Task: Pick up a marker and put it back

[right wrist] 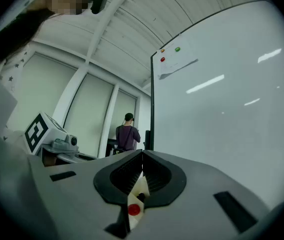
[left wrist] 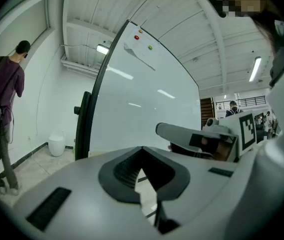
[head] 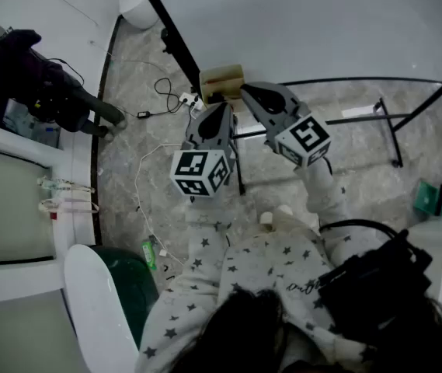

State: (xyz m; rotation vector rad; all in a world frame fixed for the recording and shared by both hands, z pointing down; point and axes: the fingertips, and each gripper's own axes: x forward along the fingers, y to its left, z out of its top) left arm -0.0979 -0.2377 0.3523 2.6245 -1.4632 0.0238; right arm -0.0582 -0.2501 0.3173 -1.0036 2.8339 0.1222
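In the head view I have both tools raised side by side in front of the whiteboard (head: 306,22). The left gripper (head: 219,109) and the right gripper (head: 245,92) both point away from me, toward a tan box (head: 222,82) at the board's foot. I cannot pick out the marker from up here. A bystander (head: 34,84) stands well off to the left.

In the left gripper view, the left gripper (left wrist: 142,150) is clenched with its tips meeting. I see nothing between the pads, only a sliver of floor lower down. The right tool's body shows just to its right.

In the right gripper view, the right gripper (right wrist: 142,154) is clamped on the marker (right wrist: 134,204). It has a white barrel and lies lengthwise along the jaws. Its red-dotted butt end faces back toward the camera and its far end is buried between the pads. The whiteboard (right wrist: 221,109) fills the right side.
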